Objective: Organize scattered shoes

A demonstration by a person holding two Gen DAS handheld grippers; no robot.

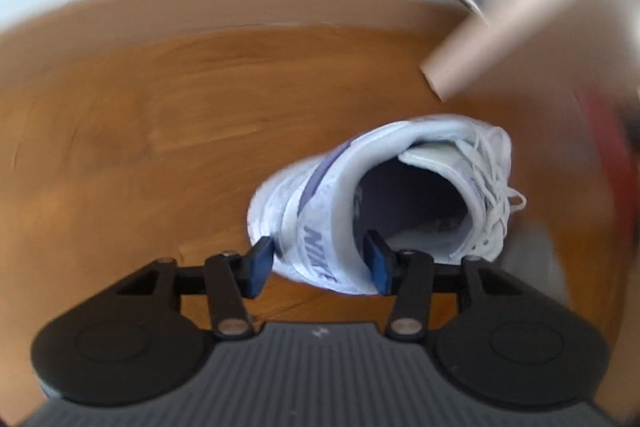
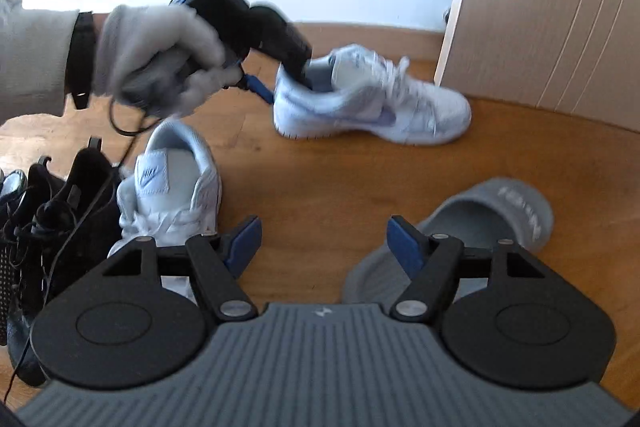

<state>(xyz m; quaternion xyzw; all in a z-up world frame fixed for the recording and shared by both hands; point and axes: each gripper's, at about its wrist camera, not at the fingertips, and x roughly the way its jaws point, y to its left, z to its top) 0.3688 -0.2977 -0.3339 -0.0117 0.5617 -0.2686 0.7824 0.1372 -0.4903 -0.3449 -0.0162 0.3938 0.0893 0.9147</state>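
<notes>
A white sneaker (image 1: 320, 195) with a blue swoosh stands on the wooden floor (image 1: 160, 127). My left gripper (image 1: 320, 263) straddles its heel: one blue pad lies against the outside of the heel, the other sits inside the shoe's opening, and both press on the heel wall. The right wrist view shows that same sneaker (image 2: 372, 107) near the back wall, with a gloved hand (image 2: 160, 55) holding the left gripper (image 2: 282, 83) on its heel. My right gripper (image 2: 324, 247) hangs open over bare floor, nothing between its fingers.
A second white sneaker (image 2: 176, 187) and black laced shoes (image 2: 60, 227) lie at the left. A grey slipper (image 2: 500, 211) sits behind my right finger. A wood-panelled door (image 2: 540, 7) stands at the back right, blurred in the left wrist view (image 1: 500, 27).
</notes>
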